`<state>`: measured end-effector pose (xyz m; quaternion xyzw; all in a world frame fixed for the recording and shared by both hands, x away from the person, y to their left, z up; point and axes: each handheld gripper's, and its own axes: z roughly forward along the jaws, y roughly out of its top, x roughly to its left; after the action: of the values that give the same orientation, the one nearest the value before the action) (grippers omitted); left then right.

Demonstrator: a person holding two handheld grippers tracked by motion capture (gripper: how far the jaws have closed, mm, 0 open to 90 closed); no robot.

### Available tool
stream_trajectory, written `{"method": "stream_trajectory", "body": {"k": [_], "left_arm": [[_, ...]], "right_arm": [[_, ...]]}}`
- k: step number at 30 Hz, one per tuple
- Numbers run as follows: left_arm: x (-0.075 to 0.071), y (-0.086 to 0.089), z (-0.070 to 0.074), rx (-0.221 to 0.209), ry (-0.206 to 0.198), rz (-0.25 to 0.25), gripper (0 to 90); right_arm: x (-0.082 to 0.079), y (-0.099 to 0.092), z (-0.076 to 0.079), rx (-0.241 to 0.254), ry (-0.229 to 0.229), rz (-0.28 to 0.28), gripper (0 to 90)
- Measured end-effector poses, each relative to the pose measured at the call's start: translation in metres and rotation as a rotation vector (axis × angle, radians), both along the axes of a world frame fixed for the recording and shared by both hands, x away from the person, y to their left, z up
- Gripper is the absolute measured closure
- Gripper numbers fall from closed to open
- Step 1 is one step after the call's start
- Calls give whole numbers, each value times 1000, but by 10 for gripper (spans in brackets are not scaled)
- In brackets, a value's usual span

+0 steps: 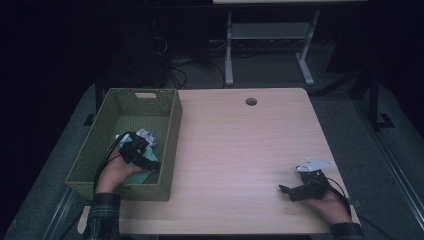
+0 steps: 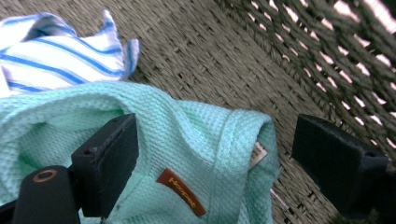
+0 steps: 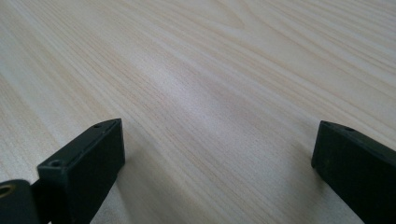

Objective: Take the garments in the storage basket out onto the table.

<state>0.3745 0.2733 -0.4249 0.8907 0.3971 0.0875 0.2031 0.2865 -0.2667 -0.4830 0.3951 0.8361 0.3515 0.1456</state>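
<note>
The left gripper (image 1: pixel 150 162) is lowered into the green woven basket (image 1: pixel 170 131) at the table's left side, its jaws spread wide over a mint-green waffle-weave cloth (image 2: pixel 196 135) that lies crumpled on the basket floor. In the left gripper view one jaw is pressed against the cloth's folds while the other stands clear beside the basket wall, so nothing is clamped; the cloth is bracketed rather than held, probably so that a raised fold near its brown label (image 2: pixel 181 192) can be pinched. A white cloth with blue stripes (image 2: pixel 56 51) is seen just behind the mint one, touching its far edge. From the high view it cannot be judged whether the cloths overlap, as that view is dim.

The right gripper (image 1: pixel 286 190) is rested low on the bare wooden table (image 1: pixel 240 150), well apart from the basket, its jaws also wide and empty, apparently parked out of the way while the left hand (image 1: pixel 116 175) works inside the basket.
</note>
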Motion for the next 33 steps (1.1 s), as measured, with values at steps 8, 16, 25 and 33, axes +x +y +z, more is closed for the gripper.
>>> {"method": "stream_trajectory", "body": {"k": [8,16,25,33], "left_arm": [[3,0,-6,30,74,12,149],[6,3,-8,43,113,66,316],[6,8,-1,54,109,119,674],[5,14,8,-18,71,155,767]], "right_arm": [[0,0,0,0,0,0,24],[0,0,0,0,-1,0,24],[0,0,0,0,0,0,24],[0,0,0,0,1,-2,24]]}}
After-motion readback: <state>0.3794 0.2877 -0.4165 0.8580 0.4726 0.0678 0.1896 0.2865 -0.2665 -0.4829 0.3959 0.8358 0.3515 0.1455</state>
